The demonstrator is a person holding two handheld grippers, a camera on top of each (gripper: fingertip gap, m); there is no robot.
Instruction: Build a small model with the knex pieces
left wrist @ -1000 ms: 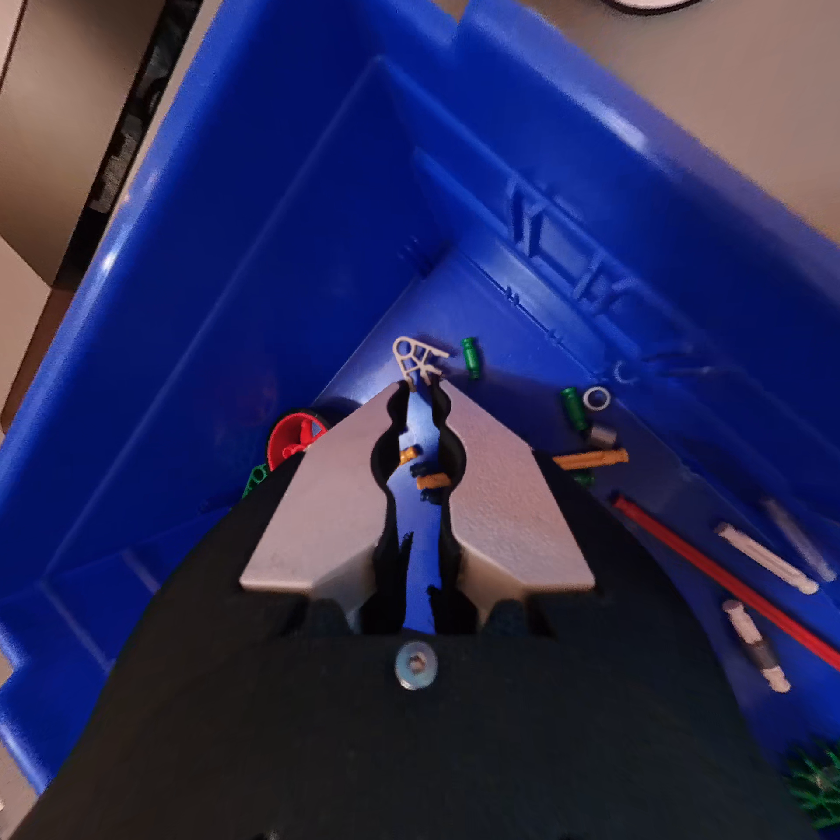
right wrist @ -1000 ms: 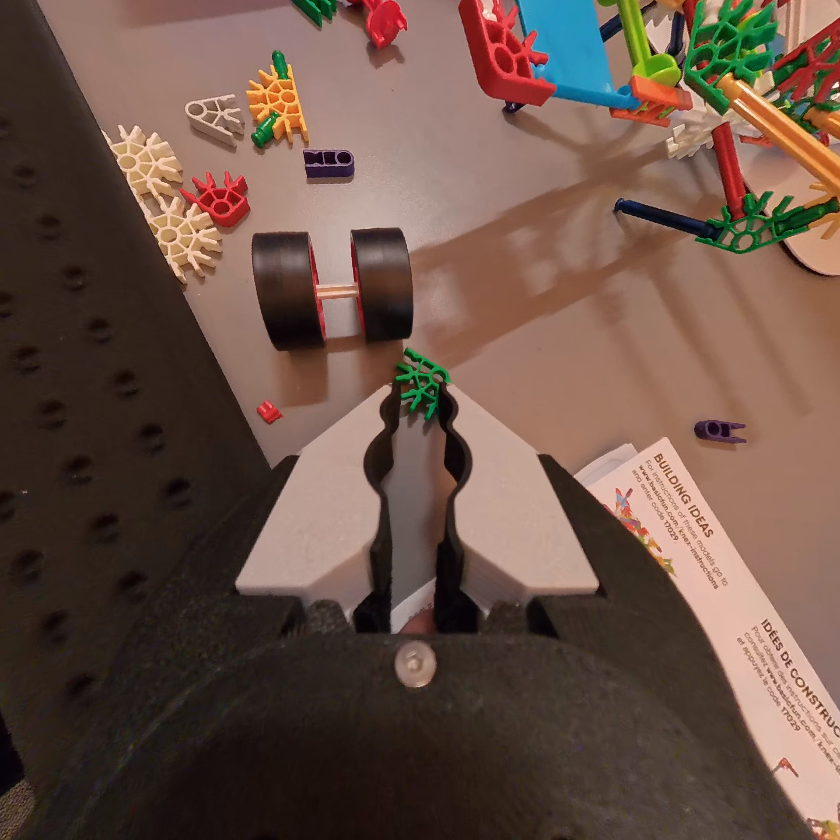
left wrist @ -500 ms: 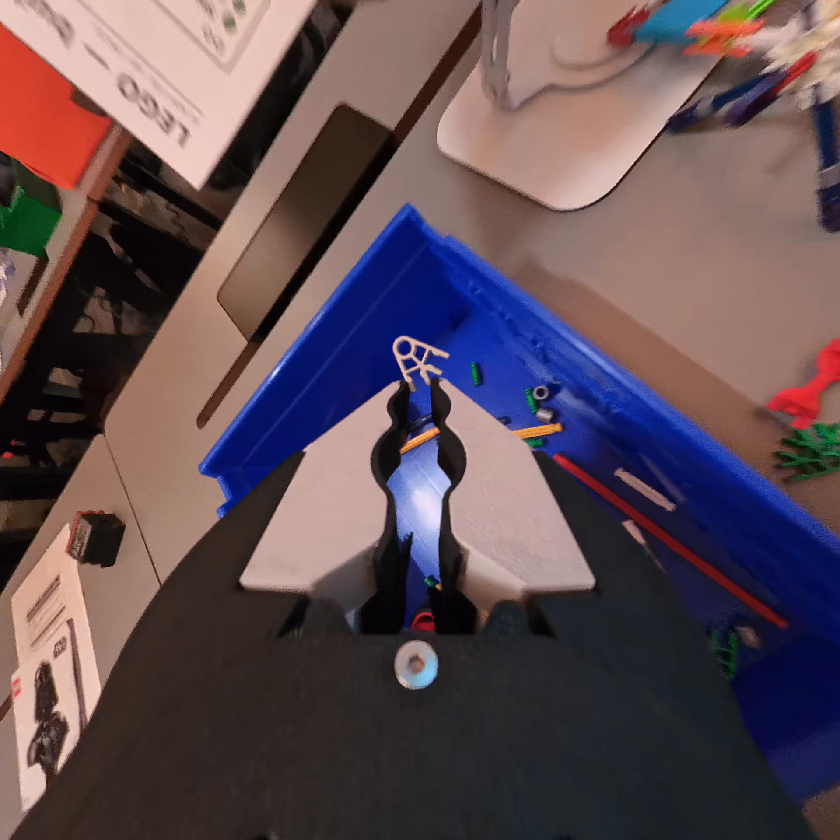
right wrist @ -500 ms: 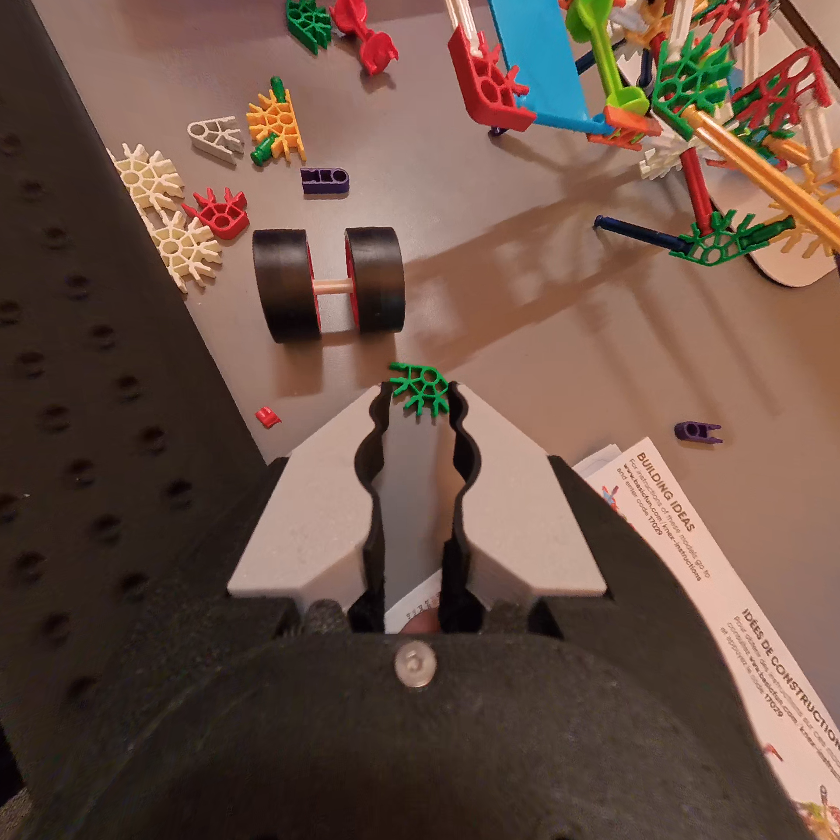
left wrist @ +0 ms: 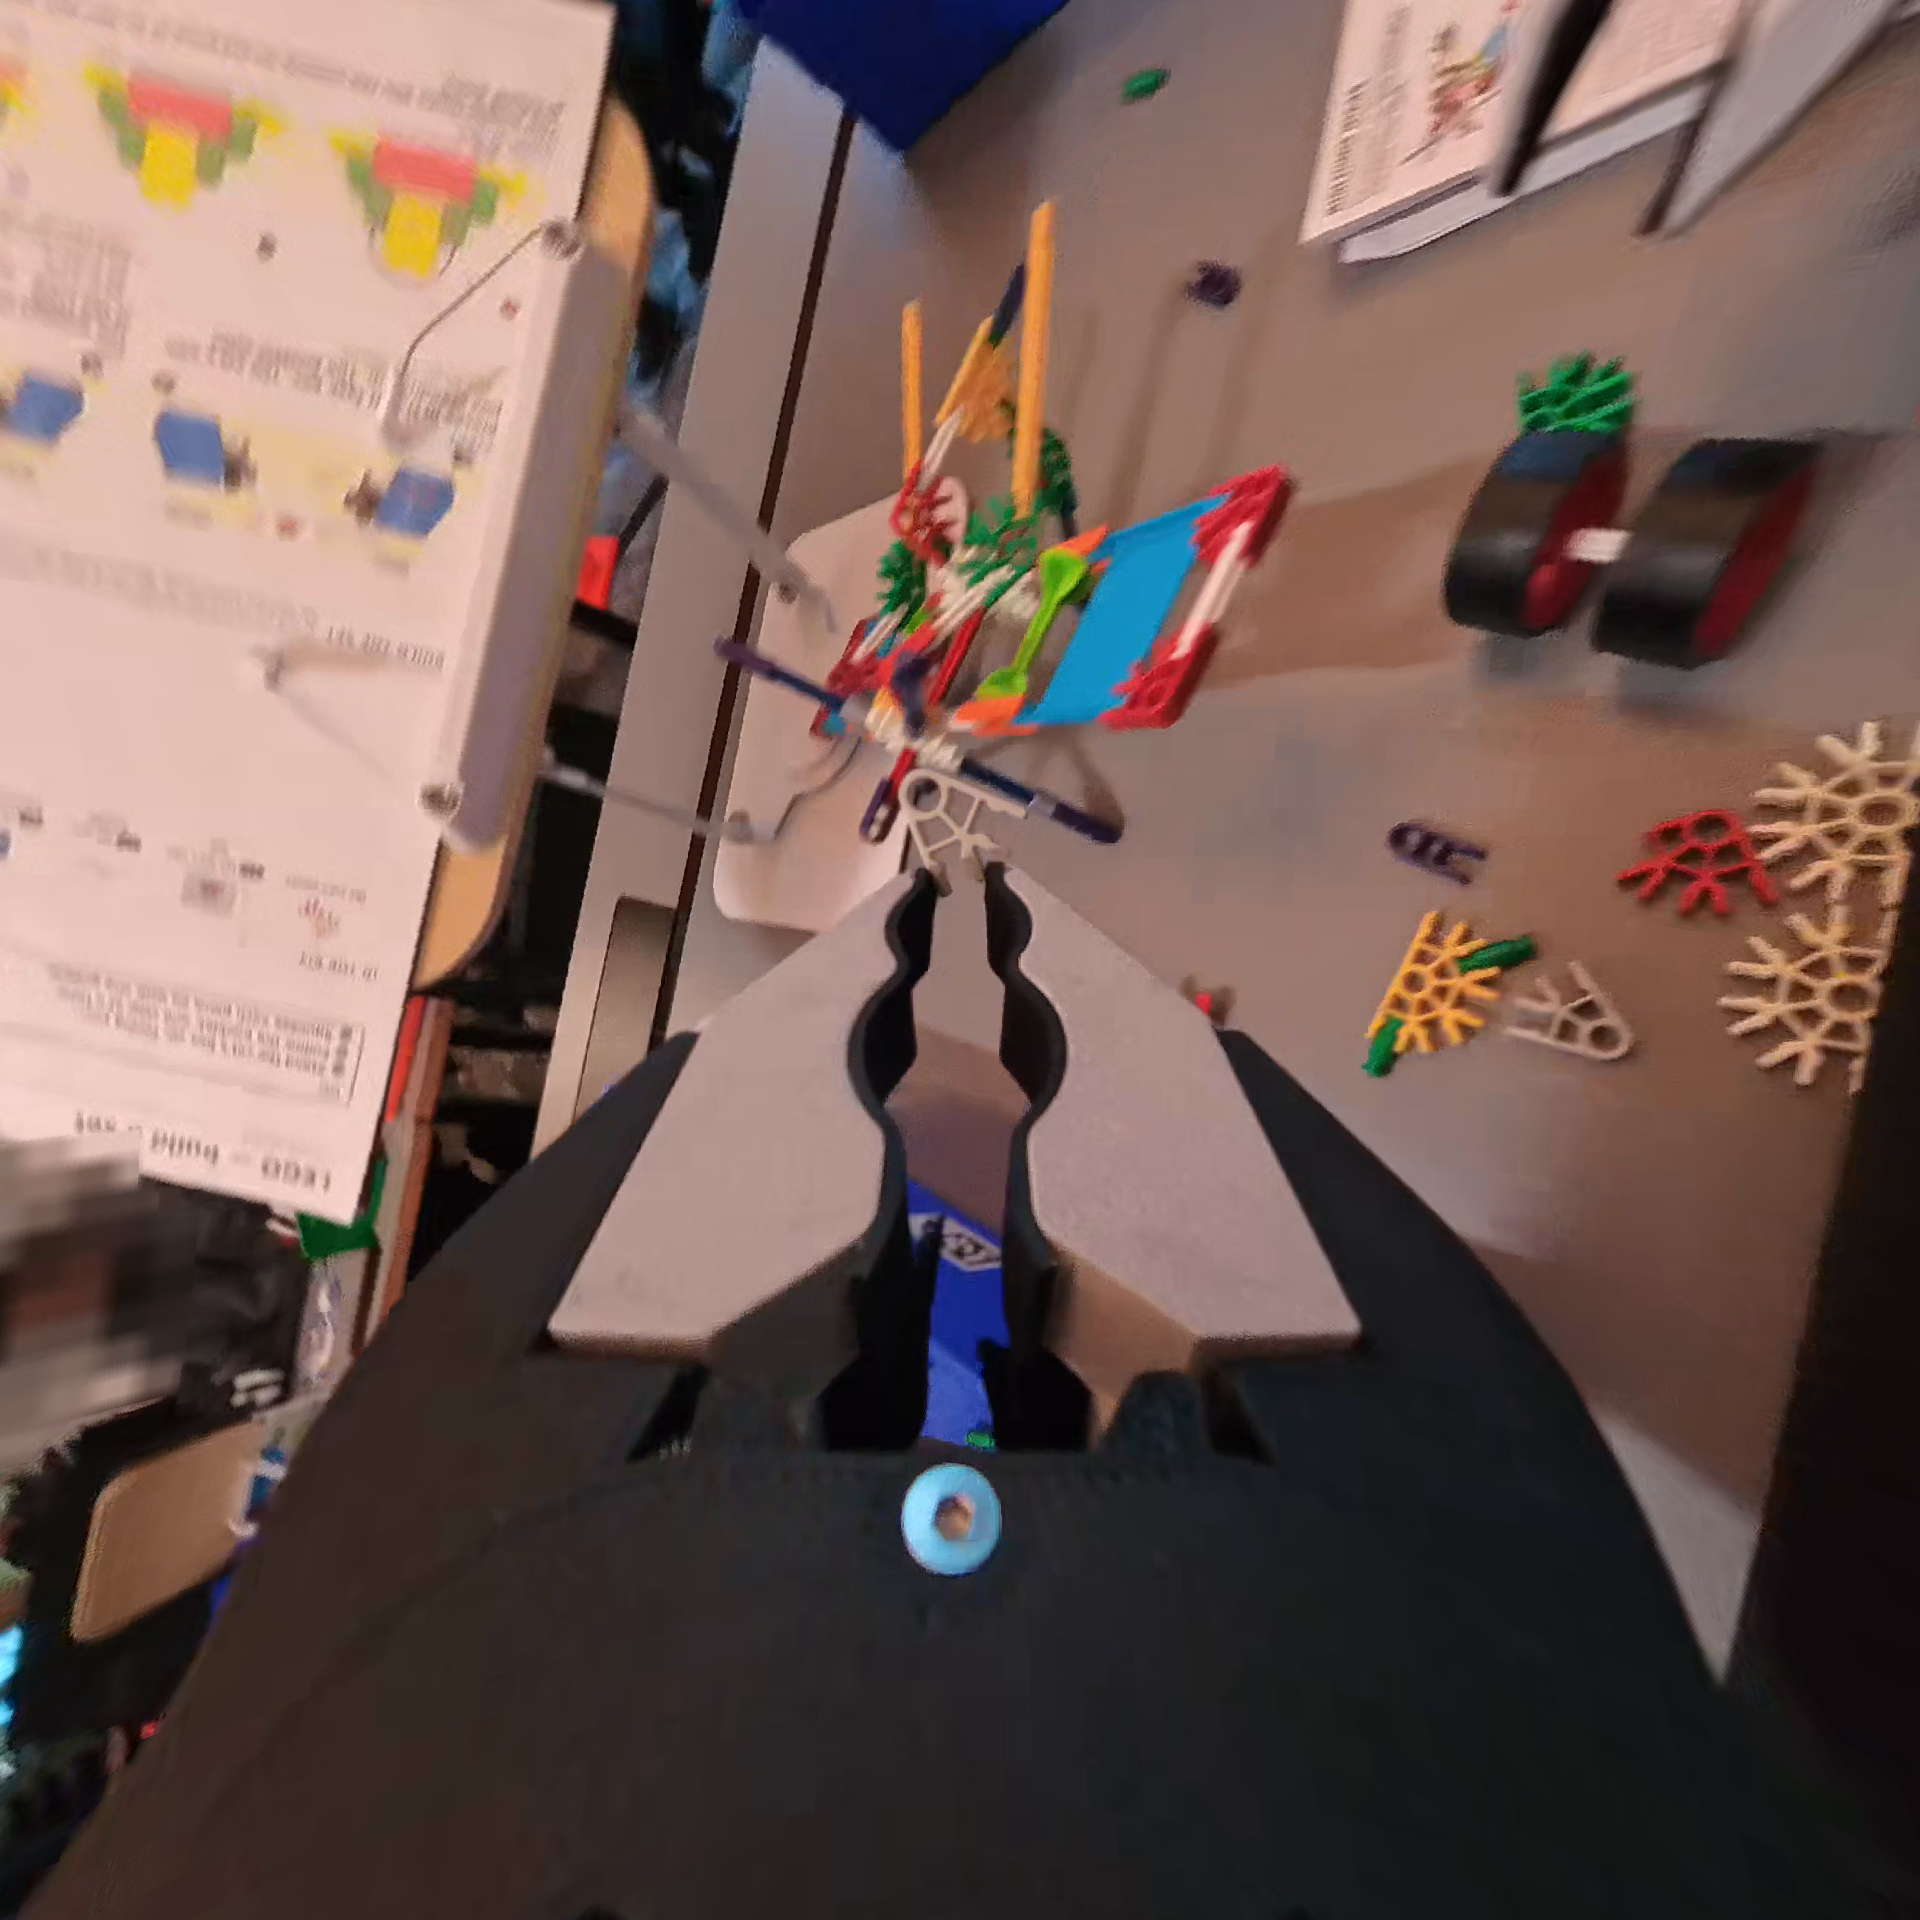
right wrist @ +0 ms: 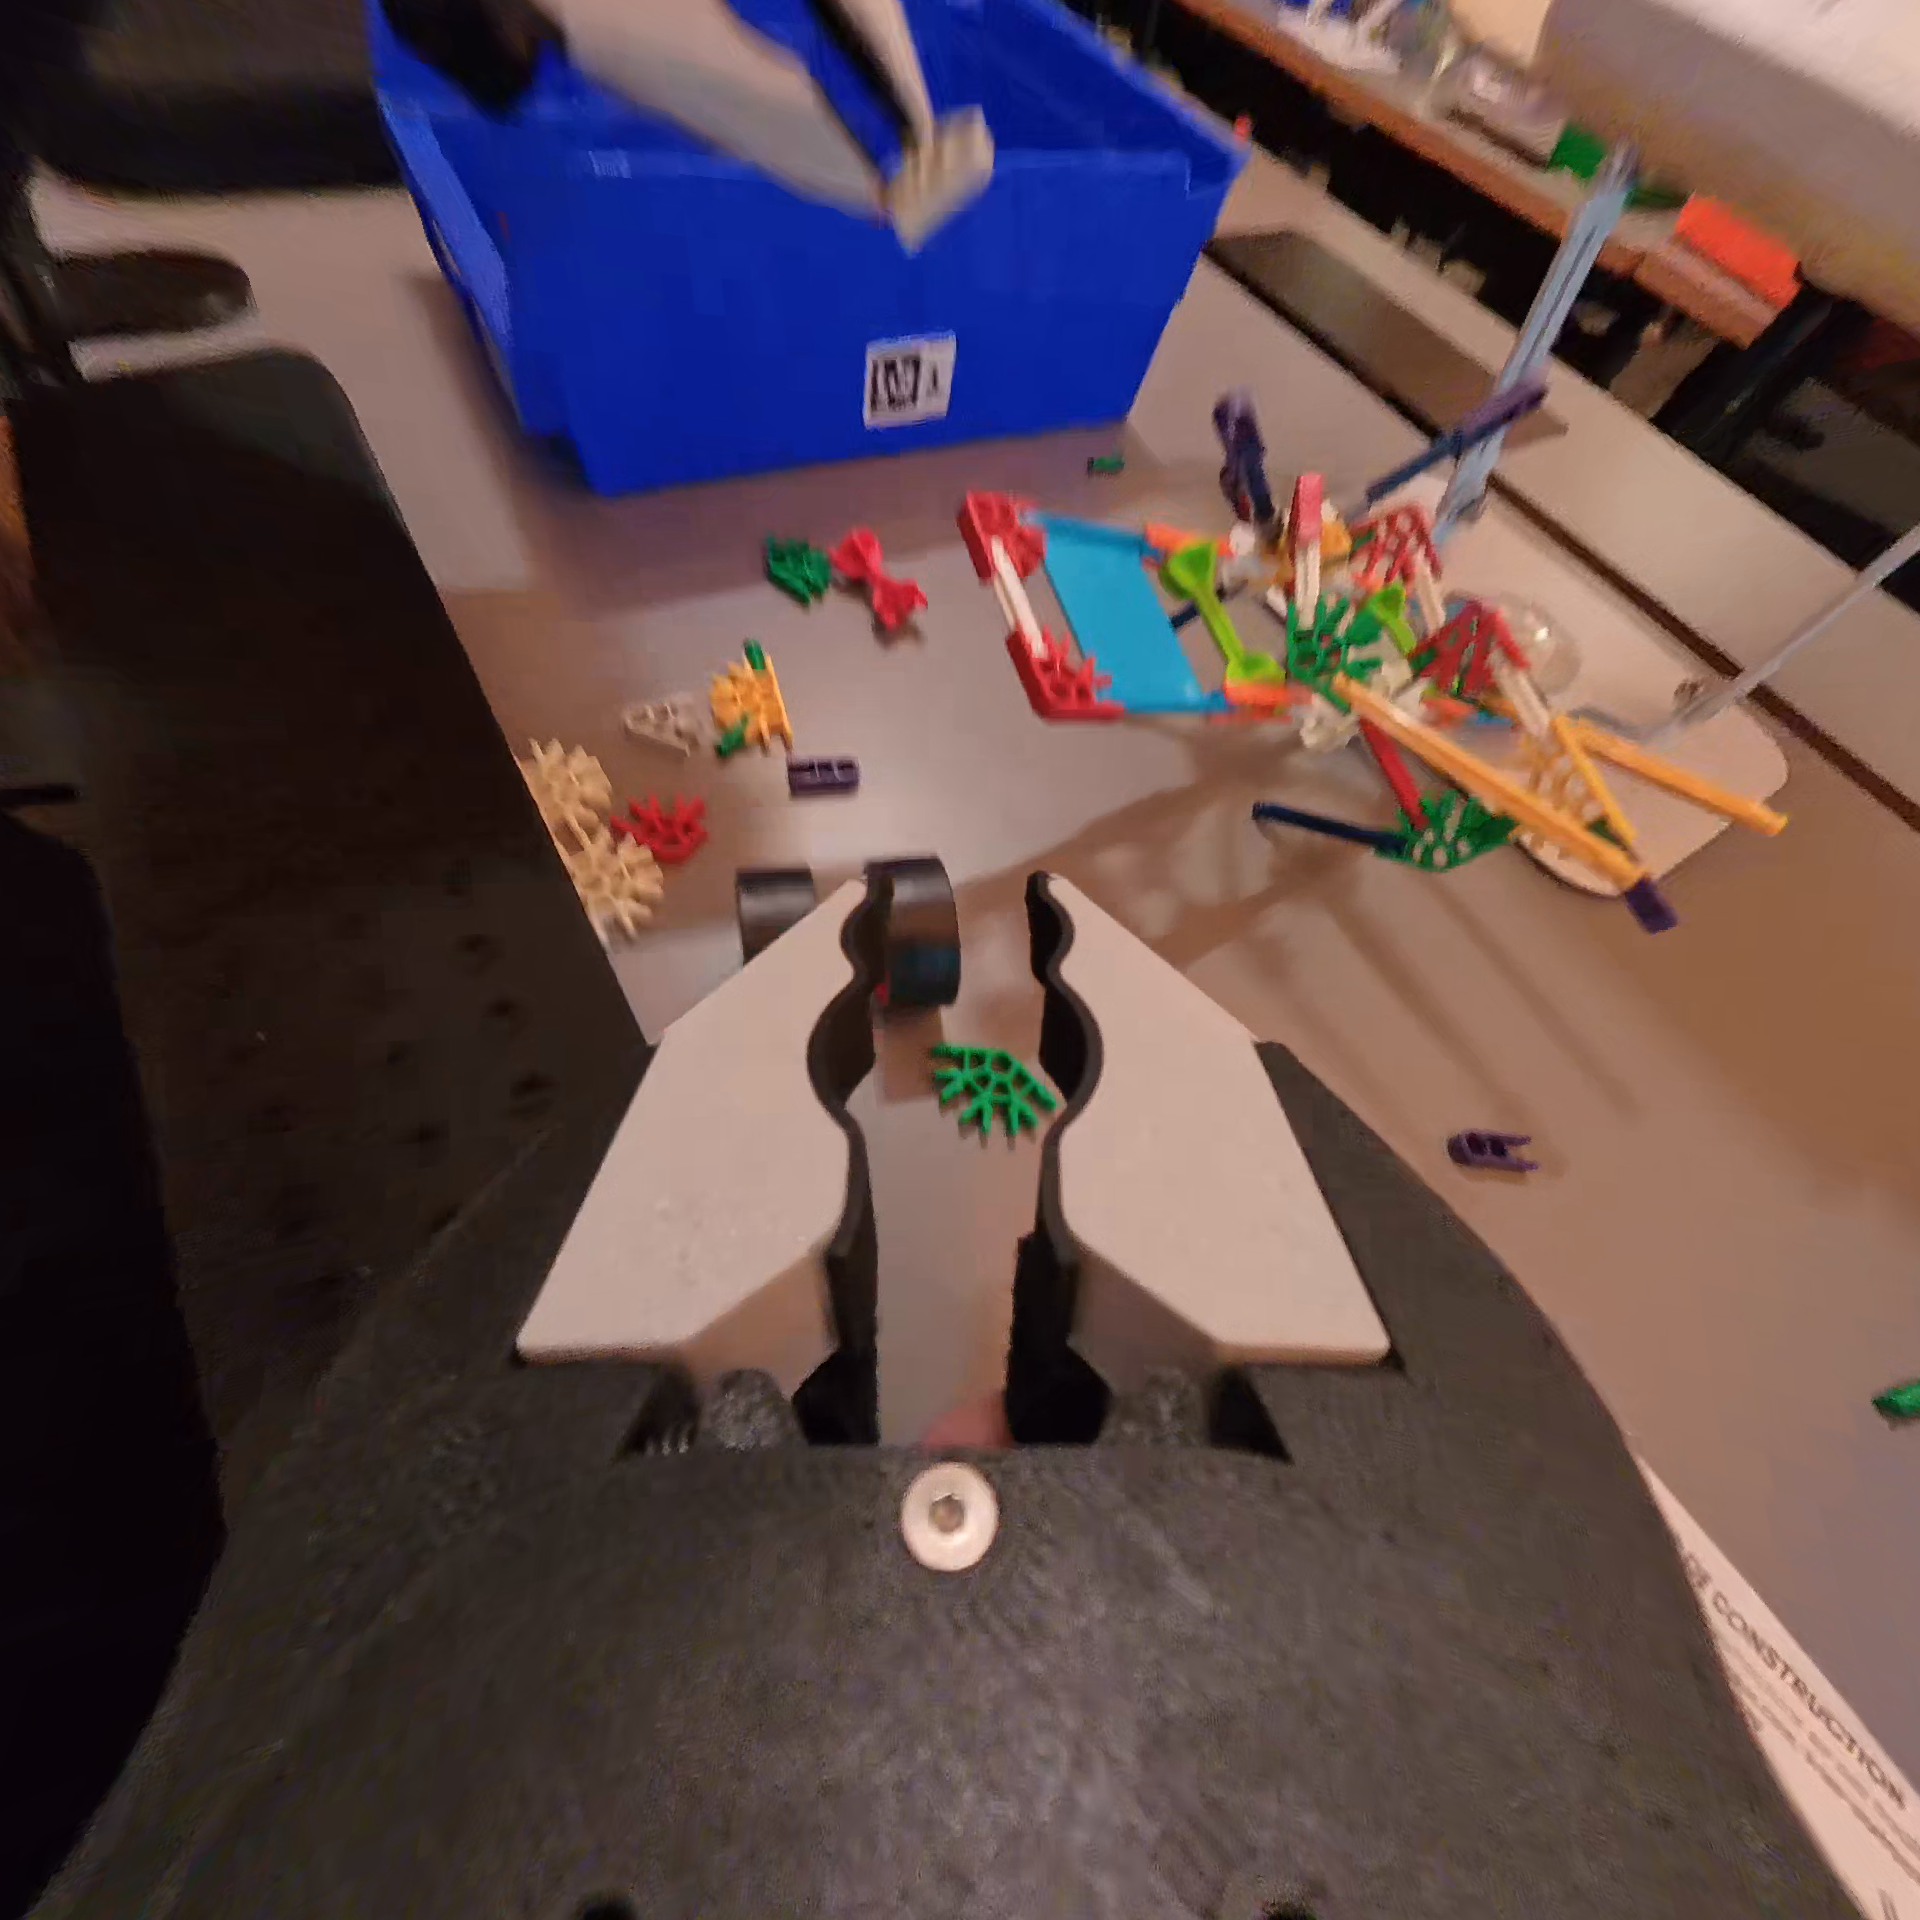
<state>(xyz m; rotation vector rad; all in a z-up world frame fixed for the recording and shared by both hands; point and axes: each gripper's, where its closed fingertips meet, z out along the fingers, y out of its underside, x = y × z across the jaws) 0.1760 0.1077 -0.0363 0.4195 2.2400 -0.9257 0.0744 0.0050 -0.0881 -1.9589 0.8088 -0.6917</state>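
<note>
Grey table (right wrist: 1299, 1018) underneath, strewn with plastic construction pieces. Blue bin (right wrist: 790, 312) at the far side in the right wrist view, a white sticker on its wall, well apart from both sets of tips. Multicoloured rod-and-connector model (left wrist: 1039, 613) beyond the left gripper (left wrist: 951, 883), partly on a pale flat base; instruction sheets on a stand to that view's left. Pair of black wheels on a short axle (left wrist: 1621, 551) farther right there, and in the right wrist view (right wrist: 914, 935) just past the tips, partly behind the left finger. Left gripper clenched on a small grey fan-shaped connector (left wrist: 940, 821), held in the air, its rounded end pointing away from the fingers toward the model, much nearer it than the other tool is. Right gripper (right wrist: 951, 904) released and holding nothing, jaws parted above a small green connector (right wrist: 992, 1086) lying flat on the table, seen between the fingers, closer in than the tips.
</note>
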